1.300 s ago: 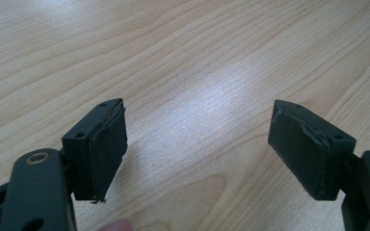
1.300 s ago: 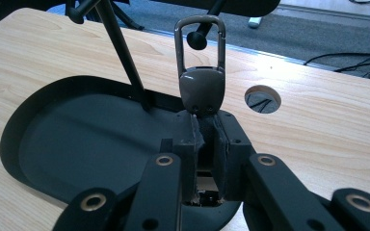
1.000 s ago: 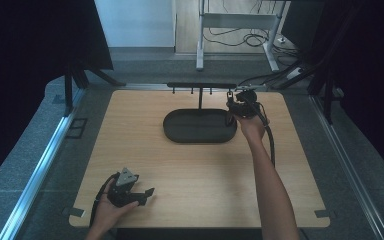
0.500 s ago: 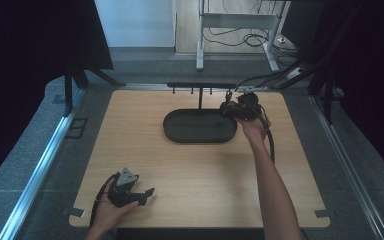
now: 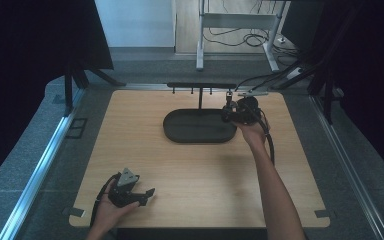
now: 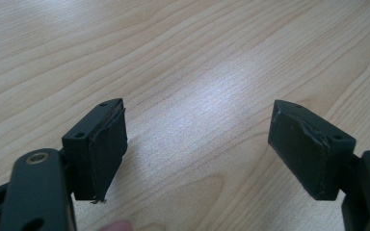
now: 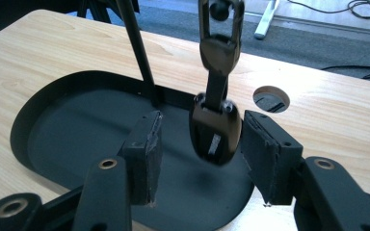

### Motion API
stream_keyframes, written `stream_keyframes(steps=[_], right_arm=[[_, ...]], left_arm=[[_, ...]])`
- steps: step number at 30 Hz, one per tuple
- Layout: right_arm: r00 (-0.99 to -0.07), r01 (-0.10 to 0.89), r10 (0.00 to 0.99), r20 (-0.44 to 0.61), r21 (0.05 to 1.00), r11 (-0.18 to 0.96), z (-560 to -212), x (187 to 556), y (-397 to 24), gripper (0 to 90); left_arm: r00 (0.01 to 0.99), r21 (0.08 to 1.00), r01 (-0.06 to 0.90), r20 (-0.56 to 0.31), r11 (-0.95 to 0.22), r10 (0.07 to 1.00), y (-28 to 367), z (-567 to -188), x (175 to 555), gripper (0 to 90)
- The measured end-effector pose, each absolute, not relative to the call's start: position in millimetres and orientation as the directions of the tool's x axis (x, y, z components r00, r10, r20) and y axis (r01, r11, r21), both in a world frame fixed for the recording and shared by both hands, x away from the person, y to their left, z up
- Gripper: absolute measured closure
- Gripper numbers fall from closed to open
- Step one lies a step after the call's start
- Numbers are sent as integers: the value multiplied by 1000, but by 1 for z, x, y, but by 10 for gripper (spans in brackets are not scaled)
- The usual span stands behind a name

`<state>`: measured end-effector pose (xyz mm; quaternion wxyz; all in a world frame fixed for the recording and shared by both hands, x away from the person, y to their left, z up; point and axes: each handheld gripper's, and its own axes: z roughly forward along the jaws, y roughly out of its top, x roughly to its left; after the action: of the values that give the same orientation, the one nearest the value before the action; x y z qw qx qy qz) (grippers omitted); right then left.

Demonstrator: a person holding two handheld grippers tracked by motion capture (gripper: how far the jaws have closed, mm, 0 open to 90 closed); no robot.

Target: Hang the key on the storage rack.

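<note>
A dark key fob (image 7: 215, 130) hangs by a metal loop from the black rack's bar (image 5: 200, 85), over the rack's oval black base (image 5: 190, 131). My right gripper (image 7: 202, 122) stands at the base's right end (image 5: 230, 114). Its jaws have just been opening. The fob hangs between them close to the right pad (image 7: 260, 144), with a clear gap to the left pad (image 7: 147, 154), so nothing is gripped. My left gripper (image 5: 147, 196) rests on the wooden table (image 5: 130, 140) near its front left. Its jaws (image 6: 197, 106) are open, with bare wood between them.
The rack's thin post (image 7: 137, 45) rises from the base just left of the fob. A round cable hole (image 7: 271, 98) sits in the table beyond the base. Dark curtains and metal frames flank the table, and cables lie on the floor behind it.
The right hand has drawn back a little from the bar toward the near side. The left gripper has stayed where it was.
</note>
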<state>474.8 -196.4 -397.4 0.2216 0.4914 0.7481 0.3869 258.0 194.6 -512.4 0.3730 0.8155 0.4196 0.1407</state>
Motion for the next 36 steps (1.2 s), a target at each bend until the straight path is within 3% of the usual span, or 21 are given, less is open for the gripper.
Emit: stream_keyframes(steps=[17,36], right_arm=[[-478,520,876,64,824,224,-399,443,-200,477],[-554,466,825,115,864,192,-419,361,-222,474]], left_arm=[[608,727,579,-84,-369,789,195,-512,258,219],[614,728,574,-78,-376,786,193,-512,257,219]])
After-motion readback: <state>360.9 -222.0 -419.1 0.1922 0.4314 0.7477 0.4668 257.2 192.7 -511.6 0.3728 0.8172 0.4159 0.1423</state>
